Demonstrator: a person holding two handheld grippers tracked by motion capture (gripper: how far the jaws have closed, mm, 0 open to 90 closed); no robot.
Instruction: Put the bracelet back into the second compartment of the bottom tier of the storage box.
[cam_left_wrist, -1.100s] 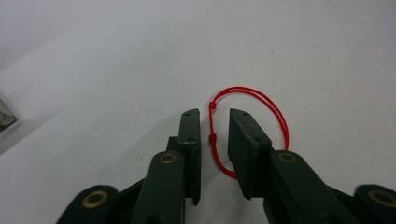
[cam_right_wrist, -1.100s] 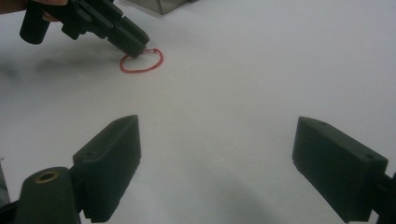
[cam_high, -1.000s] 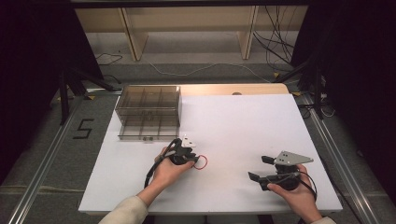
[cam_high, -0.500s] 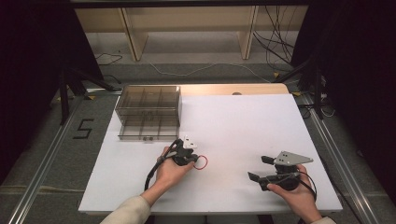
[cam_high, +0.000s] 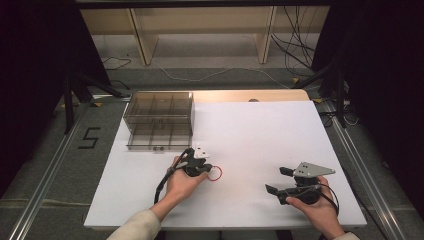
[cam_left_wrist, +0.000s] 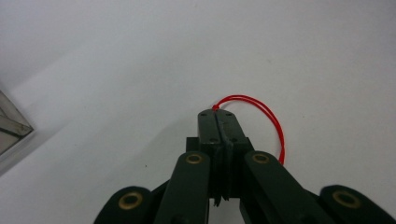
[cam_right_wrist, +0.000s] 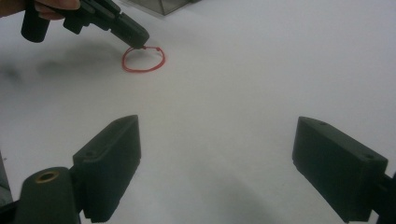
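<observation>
String, thin and red, tied into a small loop (cam_high: 215, 173), lies on the white surface (cam_high: 260, 130) at about 7 o'clock of its middle, with the clear compartment box (cam_high: 159, 120) off at 11 o'clock. The left gripper (cam_left_wrist: 217, 116) has just been closing its fingers, which now pinch the loop at its knot. The right gripper (cam_right_wrist: 215, 154) waits at 5 o'clock, fingers spread wide, holding nothing. Such a loop looks near weightless and limp; it should sag once lifted, so the knot seems the surest hold.
</observation>
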